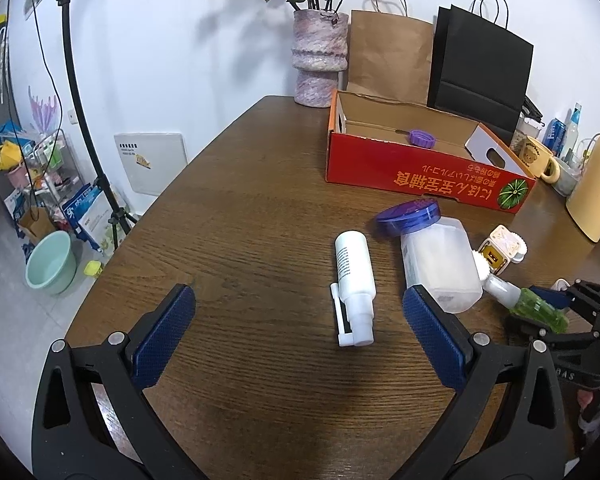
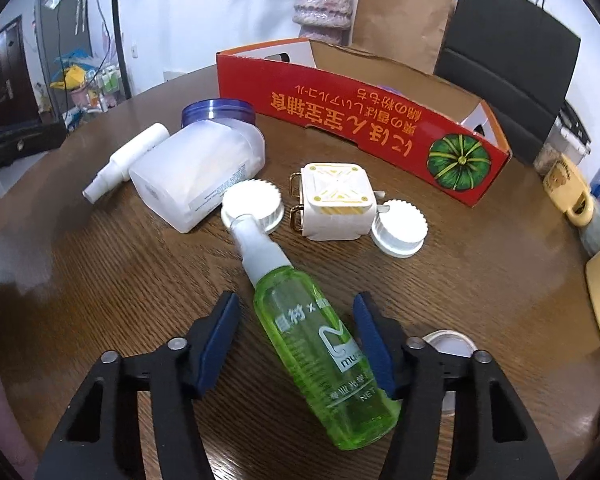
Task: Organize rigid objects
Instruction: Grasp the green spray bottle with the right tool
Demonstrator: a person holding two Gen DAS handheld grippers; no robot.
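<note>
My left gripper (image 1: 300, 294) stands open and wide just above the wooden table. A white spray bottle (image 1: 354, 272) lies flat ahead, between its fingers and nearer the right one, untouched. A clear jar (image 1: 440, 264) with a purple lid lies on its side by the right finger. My right gripper (image 2: 296, 300) is open around a green spray bottle (image 2: 320, 344) lying on the table. Its right pad sits close against the bottle, while a gap shows at the left pad. Beyond lie a white square box (image 2: 336, 200) and two white ridged caps (image 2: 400, 228).
A red cardboard box (image 1: 400, 172) stands open at the back with a purple lid (image 1: 422, 138) inside. Behind it are a vase (image 1: 320, 56) and paper bags (image 1: 480, 60). A yellow mug (image 1: 538, 158) and cream flask (image 1: 596, 184) stand right. The table edge curves away left.
</note>
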